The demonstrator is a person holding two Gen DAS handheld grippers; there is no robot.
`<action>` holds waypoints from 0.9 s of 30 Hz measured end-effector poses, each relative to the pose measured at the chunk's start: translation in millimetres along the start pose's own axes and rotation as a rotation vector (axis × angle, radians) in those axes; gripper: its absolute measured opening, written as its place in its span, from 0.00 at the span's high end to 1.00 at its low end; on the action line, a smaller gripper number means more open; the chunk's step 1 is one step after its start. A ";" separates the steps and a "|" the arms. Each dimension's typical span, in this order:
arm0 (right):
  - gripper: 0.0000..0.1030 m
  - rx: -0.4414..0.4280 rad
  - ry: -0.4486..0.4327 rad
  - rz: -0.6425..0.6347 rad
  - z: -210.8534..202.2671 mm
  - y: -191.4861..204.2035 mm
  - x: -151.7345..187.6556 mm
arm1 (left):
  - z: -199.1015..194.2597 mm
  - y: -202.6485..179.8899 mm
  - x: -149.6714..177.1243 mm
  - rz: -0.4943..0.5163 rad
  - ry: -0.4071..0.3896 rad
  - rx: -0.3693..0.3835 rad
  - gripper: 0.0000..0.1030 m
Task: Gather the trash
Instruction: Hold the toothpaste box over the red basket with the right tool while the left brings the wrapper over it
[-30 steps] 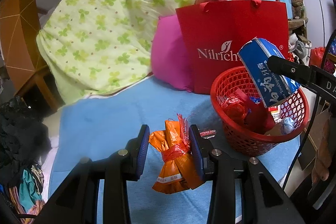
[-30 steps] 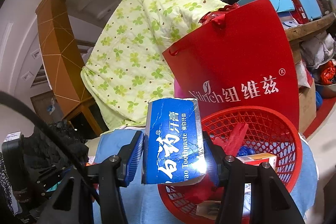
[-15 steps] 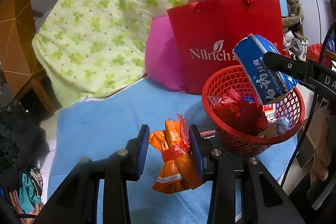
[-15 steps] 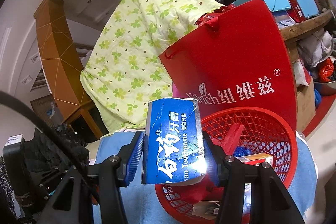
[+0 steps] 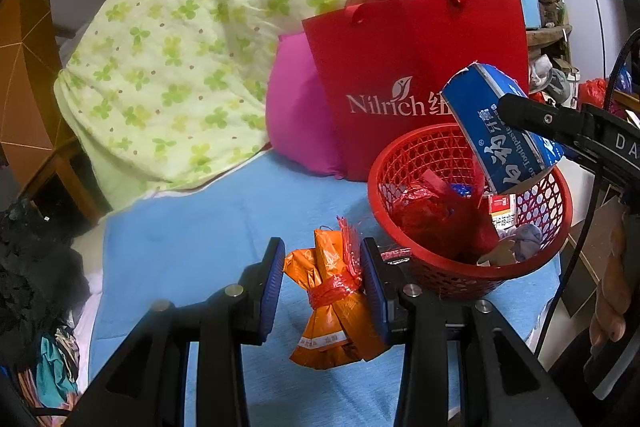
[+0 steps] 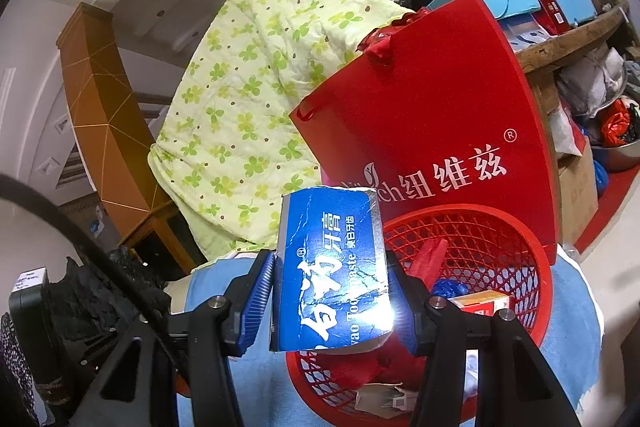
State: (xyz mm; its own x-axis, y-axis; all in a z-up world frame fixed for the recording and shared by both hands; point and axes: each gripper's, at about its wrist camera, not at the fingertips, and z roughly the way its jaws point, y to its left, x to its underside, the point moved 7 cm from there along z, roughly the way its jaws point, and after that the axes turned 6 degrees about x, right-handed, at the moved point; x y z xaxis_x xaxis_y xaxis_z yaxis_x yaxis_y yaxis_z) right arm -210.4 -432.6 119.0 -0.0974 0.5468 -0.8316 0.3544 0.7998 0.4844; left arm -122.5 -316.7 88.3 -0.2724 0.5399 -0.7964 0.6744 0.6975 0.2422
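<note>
L gripper: being held low over the blue cloth, near its front edge; jaws clamped on an orange wrapper bundle.
Orange wrapper bundle: being pinched btw the blue pads; tied round the middle w/ a red plastic strip; lower end hanging toward the cloth, contact w/ cloth can't be told.
R gripper: being held above the basket; jaws clamped on a blue toothpaste box.
Blue toothpaste box: being gripped by both sides, torn open end pointing up & away; tilted in the L wrist view, lower end over the basket's far-right rim.
Red basket: being kept on the cloth's right side, near the right edge, just right of the L gripper; mesh walls; already holding red plastic wrap, a small red/white box, crumpled paper.
Blue cloth: being used as the surface cover; carrying basket & bags.
Red paper bag: standing upright at the cloth's back edge, right behind the basket.
Pink bag: being pressed against the red bag's left side.
Green clover quilt: being draped over sth behind the cloth's back-left corner.
</note>
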 end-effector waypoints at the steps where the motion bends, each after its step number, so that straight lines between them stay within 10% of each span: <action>1: 0.45 0.000 0.000 0.002 0.1 -1.0 -0.4 | 0.0 -0.7 -0.4 0.001 0.000 0.001 0.61; 27: 0.45 0.017 -0.001 0.099 -4.8 -27.6 -7.0 | 2.8 -21.6 -16.4 0.041 -0.020 0.042 0.61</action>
State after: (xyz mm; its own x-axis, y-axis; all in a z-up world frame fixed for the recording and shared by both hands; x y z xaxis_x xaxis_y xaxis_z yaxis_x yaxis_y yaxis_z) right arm -223.9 -457.3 112.7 -0.0598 0.6229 -0.7800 0.3777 0.7374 0.5600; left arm -130.7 -341.9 94.6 -0.2308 0.5574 -0.7975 0.7132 0.6545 0.2511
